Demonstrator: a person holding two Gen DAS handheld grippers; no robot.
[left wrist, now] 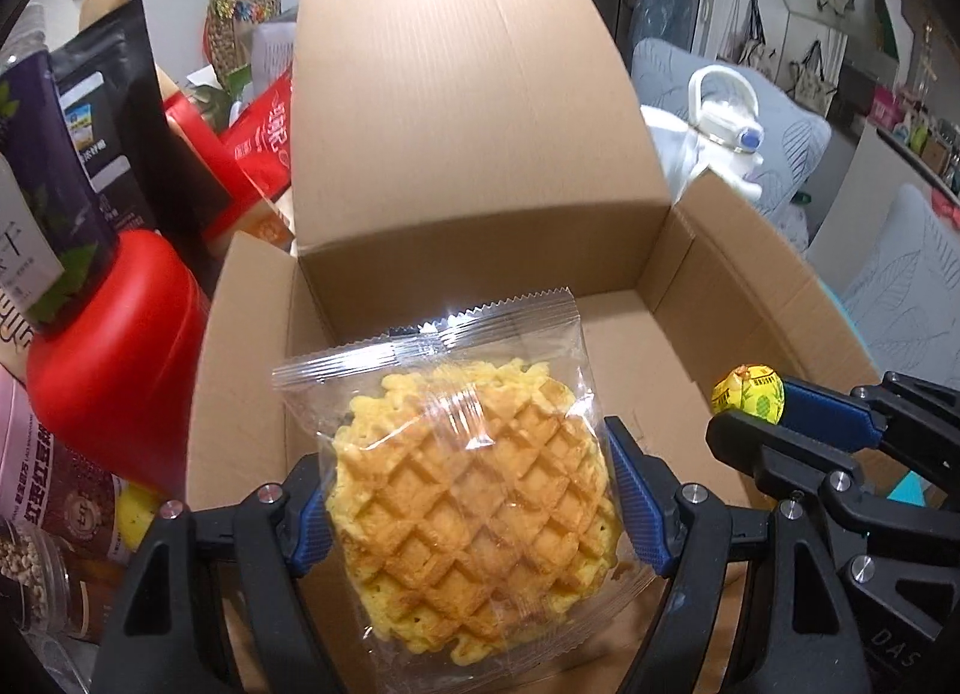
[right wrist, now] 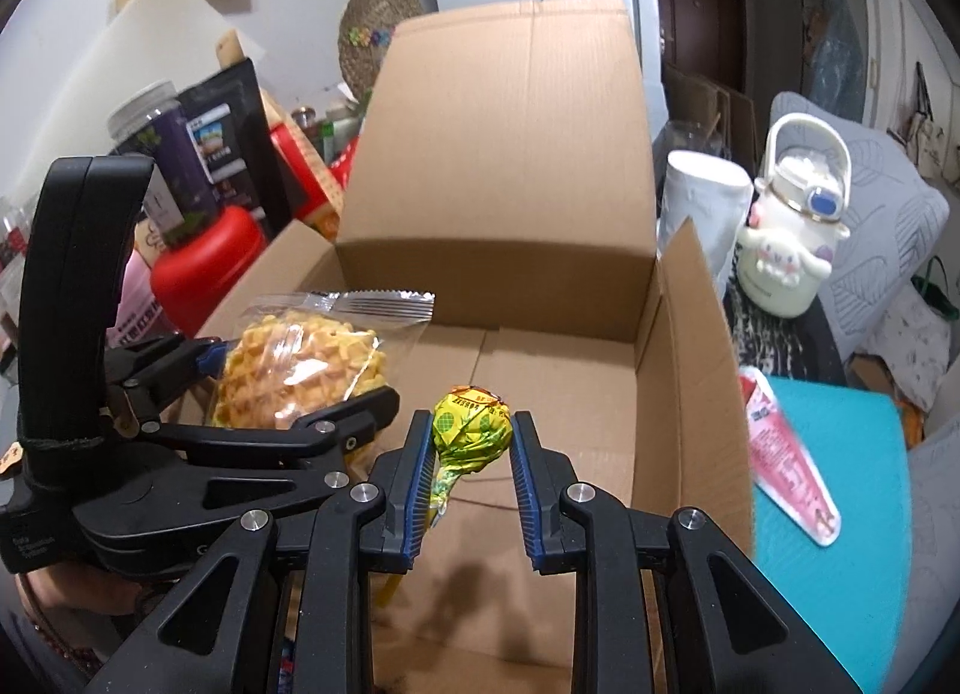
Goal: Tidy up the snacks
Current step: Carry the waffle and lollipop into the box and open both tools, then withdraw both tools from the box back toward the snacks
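Observation:
An open cardboard box (left wrist: 480, 166) with raised flaps stands in front of me; it also shows in the right wrist view (right wrist: 510, 184). My left gripper (left wrist: 471, 508) is shut on a waffle in a clear wrapper (left wrist: 474, 514) and holds it over the box's near left side; the waffle also shows in the right wrist view (right wrist: 300, 376). My right gripper (right wrist: 474, 454) is shut on a yellow-green wrapped lollipop (right wrist: 473, 424) over the box's near edge, just right of the left gripper. The lollipop also shows in the left wrist view (left wrist: 747, 397).
Left of the box stand a red container (left wrist: 114, 364), dark snack bags (left wrist: 114, 118) and a jar (right wrist: 159, 154). Right of it are a white cartoon bottle (right wrist: 792, 238), a white cup (right wrist: 702, 214), a pink packet (right wrist: 792, 466) on a teal mat (right wrist: 840, 544).

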